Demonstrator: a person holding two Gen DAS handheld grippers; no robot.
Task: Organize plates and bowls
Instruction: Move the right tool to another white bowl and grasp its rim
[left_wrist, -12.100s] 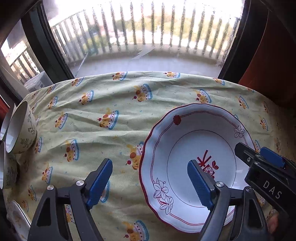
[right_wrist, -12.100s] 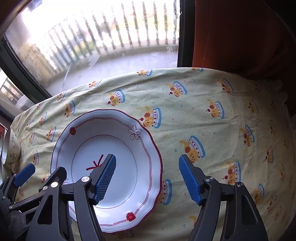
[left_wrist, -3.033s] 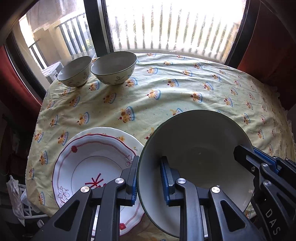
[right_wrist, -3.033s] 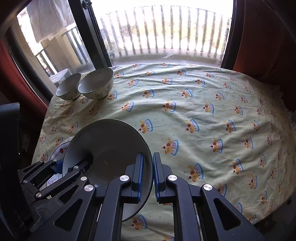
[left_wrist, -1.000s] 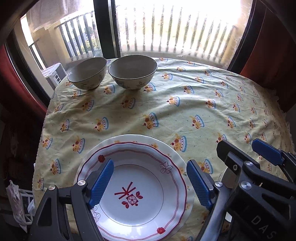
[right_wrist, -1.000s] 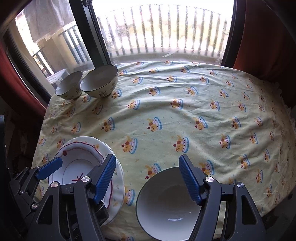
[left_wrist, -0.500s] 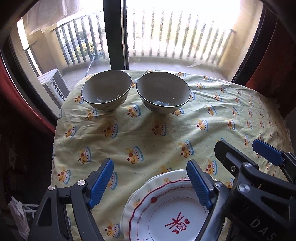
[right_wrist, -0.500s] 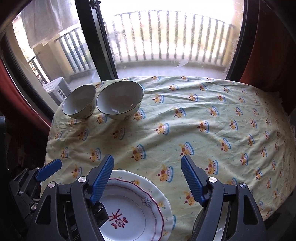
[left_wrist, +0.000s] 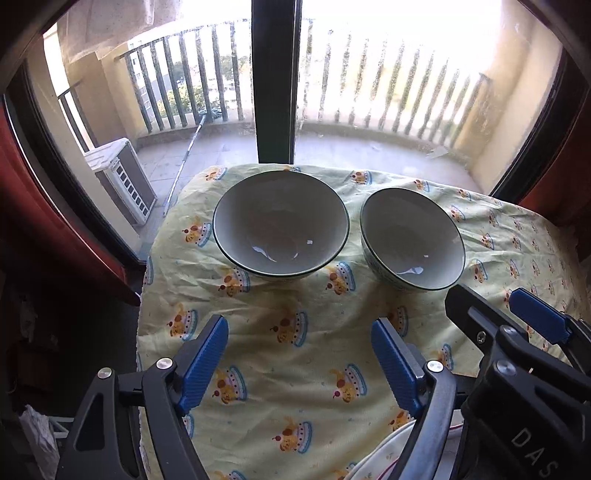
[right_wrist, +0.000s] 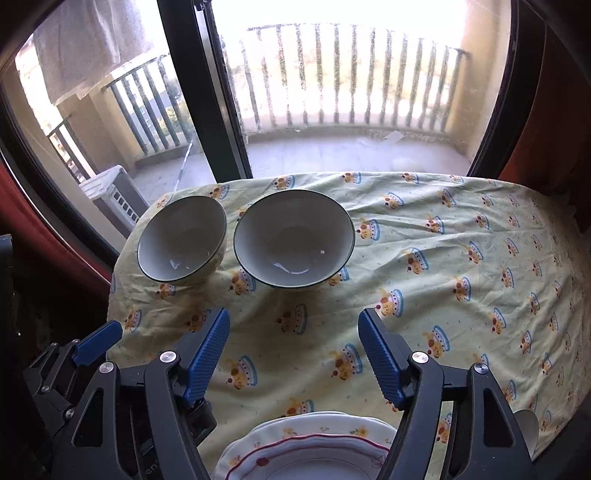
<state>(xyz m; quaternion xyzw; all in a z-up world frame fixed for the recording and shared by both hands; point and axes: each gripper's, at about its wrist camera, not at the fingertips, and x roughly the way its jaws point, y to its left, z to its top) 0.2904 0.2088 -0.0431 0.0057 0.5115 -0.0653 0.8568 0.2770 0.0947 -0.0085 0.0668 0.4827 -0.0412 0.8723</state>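
we see the left gripper (left_wrist: 299, 363) and right gripper (right_wrist: 293, 354) both empty, jaws wide but closing, above the tablecloth (right_wrist: 443, 266), two bowls (right_wrist: 294, 238) (right_wrist: 181, 239) just beside each other at its far edge, stacked plates (right_wrist: 306, 448) at the near edge.

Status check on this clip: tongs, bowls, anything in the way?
Left tongs and right tongs empty, both closing. Two bowls side by side at far edge, plates stacked near. Path clear.

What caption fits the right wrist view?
Right gripper, jaws closing on nothing, above the tablecloth, facing two bowls.
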